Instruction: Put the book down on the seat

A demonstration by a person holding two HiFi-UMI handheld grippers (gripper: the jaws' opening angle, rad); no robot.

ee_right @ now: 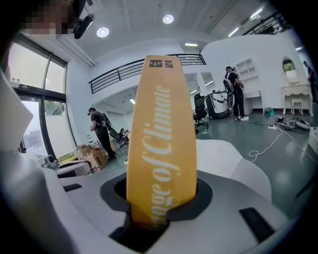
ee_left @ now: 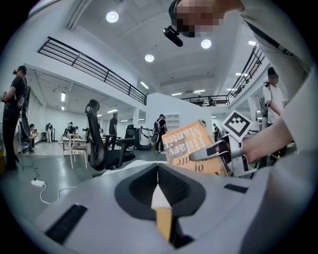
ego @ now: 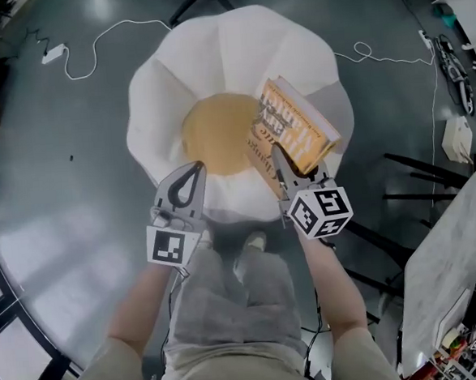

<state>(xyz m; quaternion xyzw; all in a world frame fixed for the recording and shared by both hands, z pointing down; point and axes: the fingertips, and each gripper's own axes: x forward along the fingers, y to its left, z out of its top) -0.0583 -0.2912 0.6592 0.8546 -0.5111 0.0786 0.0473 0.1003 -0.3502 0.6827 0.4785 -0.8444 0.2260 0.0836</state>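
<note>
Book point(ego: 297, 128), yellow-orange cover w/ white lettering, clamped at spine between jaws of R gripper point(ego: 288, 162). Held tilted over R part of seat point(ego: 236, 51), a white petal-shaped chair w/ round tan cushion point(ego: 216, 135). Contact btwn book & seat: can't tell. L gripper point(ego: 191, 172) closed on nothing, hovering at seat's near edge, L of book. Grey floor point(ego: 50, 174) around; white cable point(ego: 106, 40) beyond seat.
</note>
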